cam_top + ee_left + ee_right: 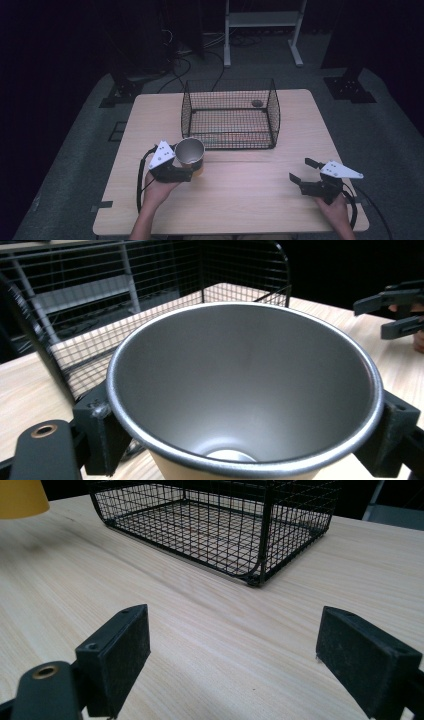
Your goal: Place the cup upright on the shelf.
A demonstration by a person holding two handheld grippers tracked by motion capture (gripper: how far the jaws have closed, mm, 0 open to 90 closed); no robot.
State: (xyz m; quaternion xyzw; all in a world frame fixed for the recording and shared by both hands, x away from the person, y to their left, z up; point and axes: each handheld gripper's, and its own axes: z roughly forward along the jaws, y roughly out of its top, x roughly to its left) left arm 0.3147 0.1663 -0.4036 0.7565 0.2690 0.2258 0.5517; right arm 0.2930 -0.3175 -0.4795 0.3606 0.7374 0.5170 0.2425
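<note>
A cup (190, 152) with a yellow-orange outside and a grey metal inside sits between the jaws of my left gripper (192, 167), which is shut on it near the table's front left. In the left gripper view the cup (245, 380) is upright with its mouth open, and black fingers (97, 430) press both its sides. It looks to hang slightly above the table. A black wire basket (227, 137) stands just behind it. My right gripper (301, 169) is open at the front right with nothing between its jaws, seen as such in the right gripper view (250, 660).
The basket (215, 525) has an open top, and a small dark round thing (257, 103) lies by its far right corner. The light wooden table (250, 200) is bare between the two grippers. The cup's yellow side (20, 497) and the right gripper (400, 310) appear in each other's views.
</note>
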